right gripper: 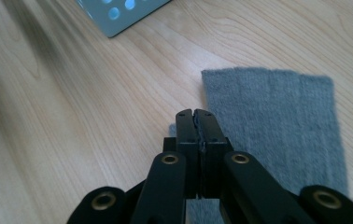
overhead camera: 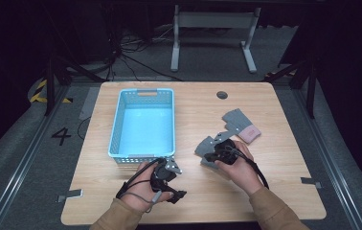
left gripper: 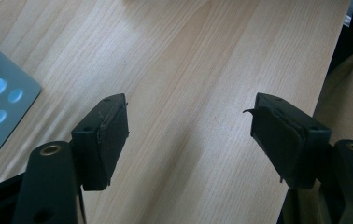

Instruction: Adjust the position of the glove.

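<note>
Right hand (overhead camera: 236, 163) over grey sock (right gripper: 272, 121)

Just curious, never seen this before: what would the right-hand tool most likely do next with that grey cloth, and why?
Probably carry the grey cloth left toward the blue basket and let go over it. The right tool has its jaws pressed together at the cloth's edge, seemingly pinching it; the basket looks empty, and the left tool waits open over bare table.

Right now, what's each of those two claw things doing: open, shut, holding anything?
Left gripper: open, nothing between its jaws, bare table below.
Right gripper: jaws shut, over a grey sock; whether it pinches the sock cannot be told.
</note>
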Action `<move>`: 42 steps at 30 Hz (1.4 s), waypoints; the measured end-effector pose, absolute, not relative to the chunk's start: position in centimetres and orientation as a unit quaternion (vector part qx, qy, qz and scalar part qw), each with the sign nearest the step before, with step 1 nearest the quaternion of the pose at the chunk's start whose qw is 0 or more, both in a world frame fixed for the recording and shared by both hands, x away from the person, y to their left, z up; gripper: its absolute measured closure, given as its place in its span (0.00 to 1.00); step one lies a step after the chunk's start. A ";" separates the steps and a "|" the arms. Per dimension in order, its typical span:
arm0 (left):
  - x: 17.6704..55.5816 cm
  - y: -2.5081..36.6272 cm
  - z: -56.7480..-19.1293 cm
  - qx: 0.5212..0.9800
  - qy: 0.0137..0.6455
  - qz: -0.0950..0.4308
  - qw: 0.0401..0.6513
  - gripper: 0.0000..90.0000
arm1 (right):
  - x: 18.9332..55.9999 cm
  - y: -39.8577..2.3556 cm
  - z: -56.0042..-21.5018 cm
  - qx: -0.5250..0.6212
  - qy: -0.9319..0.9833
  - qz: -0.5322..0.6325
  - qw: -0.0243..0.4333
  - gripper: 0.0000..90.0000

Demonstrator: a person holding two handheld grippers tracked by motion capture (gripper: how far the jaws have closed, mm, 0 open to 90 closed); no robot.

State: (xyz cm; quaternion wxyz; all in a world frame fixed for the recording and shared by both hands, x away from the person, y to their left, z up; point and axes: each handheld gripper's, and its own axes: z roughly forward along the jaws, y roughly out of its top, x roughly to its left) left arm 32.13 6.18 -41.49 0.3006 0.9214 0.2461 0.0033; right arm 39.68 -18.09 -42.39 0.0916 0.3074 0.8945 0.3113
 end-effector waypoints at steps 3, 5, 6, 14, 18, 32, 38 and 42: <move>32.1 6.1 -41.6 0.922 0.243 0.002 0.300 0.31 | 39.8 -17.5 -42.9 0.301 0.897 0.309 0.098 1.00; 32.1 6.1 -41.6 0.922 0.244 0.002 0.300 0.31 | 39.9 -17.2 -43.2 0.299 0.898 0.306 0.102 1.00; 32.1 6.1 -41.6 0.922 0.243 0.002 0.300 0.31 | 40.0 -17.1 -43.4 0.297 0.899 0.305 0.103 1.00; 32.1 6.1 -41.6 0.923 0.243 0.002 0.300 0.31 | 40.0 -17.1 -44.4 0.299 0.904 0.290 0.097 1.00; 32.2 6.1 -41.6 0.923 0.242 0.001 0.299 0.31 | 40.0 -17.1 -44.4 0.296 0.906 0.287 0.097 1.00; 32.7 5.6 -41.6 0.927 0.235 0.000 0.291 0.31 | 38.6 -17.5 -44.1 0.280 0.918 0.272 0.065 1.00; 33.1 5.3 -41.7 0.927 0.234 -0.002 0.293 0.31 | 38.0 -17.9 -44.1 0.281 0.919 0.274 0.049 1.00; 33.2 4.8 -41.7 0.930 0.226 -0.005 0.288 0.31 | 37.6 -18.3 -44.0 0.282 0.919 0.275 0.033 1.00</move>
